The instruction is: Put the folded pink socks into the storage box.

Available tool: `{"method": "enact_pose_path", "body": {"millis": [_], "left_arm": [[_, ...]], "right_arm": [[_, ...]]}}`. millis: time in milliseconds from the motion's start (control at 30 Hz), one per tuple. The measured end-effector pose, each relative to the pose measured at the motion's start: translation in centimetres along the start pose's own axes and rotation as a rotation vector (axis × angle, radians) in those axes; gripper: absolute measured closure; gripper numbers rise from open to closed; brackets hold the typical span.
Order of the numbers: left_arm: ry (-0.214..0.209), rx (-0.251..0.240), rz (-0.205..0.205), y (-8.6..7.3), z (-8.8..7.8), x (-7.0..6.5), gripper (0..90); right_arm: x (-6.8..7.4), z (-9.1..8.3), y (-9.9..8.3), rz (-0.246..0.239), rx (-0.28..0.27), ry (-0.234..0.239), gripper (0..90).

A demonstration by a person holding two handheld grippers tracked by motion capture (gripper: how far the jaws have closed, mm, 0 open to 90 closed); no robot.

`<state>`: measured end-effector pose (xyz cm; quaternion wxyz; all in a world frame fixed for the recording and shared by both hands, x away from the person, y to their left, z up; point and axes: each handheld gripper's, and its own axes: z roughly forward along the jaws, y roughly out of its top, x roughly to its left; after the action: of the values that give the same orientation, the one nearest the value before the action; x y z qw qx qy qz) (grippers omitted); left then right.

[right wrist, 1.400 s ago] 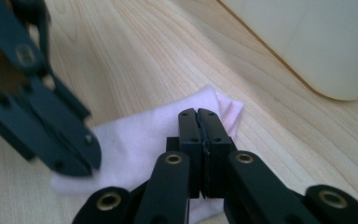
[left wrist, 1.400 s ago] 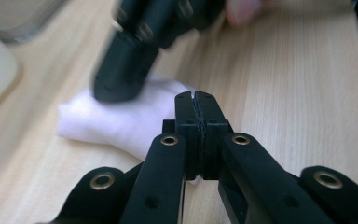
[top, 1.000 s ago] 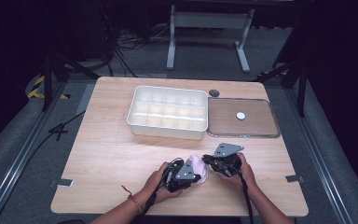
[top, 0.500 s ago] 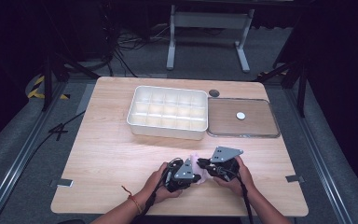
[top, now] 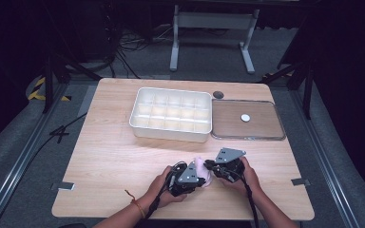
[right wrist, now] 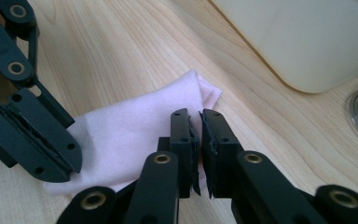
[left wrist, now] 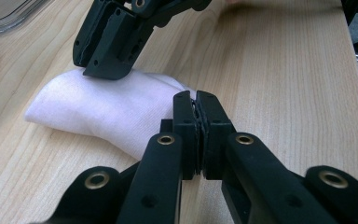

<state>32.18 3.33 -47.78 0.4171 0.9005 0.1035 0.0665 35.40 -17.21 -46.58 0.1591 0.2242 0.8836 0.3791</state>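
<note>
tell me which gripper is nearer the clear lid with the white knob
Right. The right gripper is just below the lid's front edge; the left gripper sits farther left and nearer the person.

One wooden table [top: 114, 161] carries everything counted here. On it stands one white box [top: 171, 115], split inside into compartments; three rows show, but the number across is too blurred to count. Just right of the box lies one flat tray [top: 266, 135], with one small white disc [top: 245, 117] on it. One dark round spot [top: 218, 94] sits on the tabletop by the box's far right corner. Nearer than the box lies one folded white cloth [left wrist: 98, 109]. Two hand-held grippers are at that cloth, the left gripper [top: 195, 179] and the right gripper [top: 210, 166], each with two black jaws, held by two hands.
</note>
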Motion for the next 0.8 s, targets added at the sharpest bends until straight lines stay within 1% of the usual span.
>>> {"method": "enact_pose_path", "body": {"millis": [33, 167, 200, 233, 267, 300, 367, 433, 467, 500, 533, 600, 667, 767, 800], "left_arm": [[-0.001, -0.001, 0.003, 0.0, 0.0, 0.0, 87.0], [-0.008, 0.0, -0.007, 0.0, 0.0, 0.1, 87.0], [-0.01, 0.001, -0.018, 0.0, 0.0, 0.1, 87.0], [-0.014, -0.001, -0.02, 0.0, 0.0, 0.1, 86.7], [-0.016, 0.003, -0.017, 0.0, 0.0, 0.1, 85.8], [-0.014, 0.006, -0.007, 0.0, 0.0, 0.1, 85.4], [-0.011, 0.005, -0.004, 0.1, 0.0, 0.1, 85.3], [-0.011, 0.009, -0.007, 0.1, 0.0, 0.1, 85.2], [-0.011, 0.009, -0.007, 0.1, 0.0, 0.1, 85.2], [-0.016, 0.003, -0.014, 0.1, 0.1, 0.1, 85.2], [-0.019, 0.0, -0.014, 0.1, 0.1, 0.1, 85.2], [-0.018, -0.005, -0.016, 0.1, 0.1, 0.2, 85.1], [-0.018, 0.0, -0.018, 0.1, 0.1, 0.2, 85.1], [-0.015, 0.003, -0.012, 0.1, 0.1, 0.2, 84.9], [-0.015, 0.003, -0.012, 0.1, 0.1, 0.2, 84.9]], "right_arm": [[-0.1, 0.0, 0.0, 0.002, 0.001, 0.001, 82.5], [-0.6, -0.4, -0.1, 0.027, 0.01, -0.022, 80.5], [-0.7, -0.5, -0.1, 0.031, 0.021, -0.033, 80.0], [-0.9, -0.6, -0.2, 0.033, 0.032, -0.053, 80.2], [-1.1, -0.7, -0.2, 0.036, 0.037, -0.067, 78.8], [-1.4, -0.8, -0.3, 0.059, 0.039, -0.079, 77.3], [-1.8, -1.1, -0.5, 0.097, 0.028, -0.071, 74.1], [-1.9, -1.5, -0.3, 0.118, 0.002, -0.058, 67.2], [-1.9, -1.5, -0.3, 0.118, 0.002, -0.058, 67.2], [-1.9, -1.7, -0.2, 0.132, -0.017, -0.042, 64.6], [-1.9, -2.1, 0.0, 0.148, -0.034, -0.03, 57.3], [-1.9, -2.2, 0.4, 0.176, -0.056, 0.002, 47.7], [-1.8, -2.0, 0.5, 0.196, -0.064, 0.021, 42.5], [-1.4, -1.1, 0.5, 0.192, -0.047, 0.051, 39.2], [-1.4, -1.1, 0.5, 0.192, -0.047, 0.051, 39.2]]}}
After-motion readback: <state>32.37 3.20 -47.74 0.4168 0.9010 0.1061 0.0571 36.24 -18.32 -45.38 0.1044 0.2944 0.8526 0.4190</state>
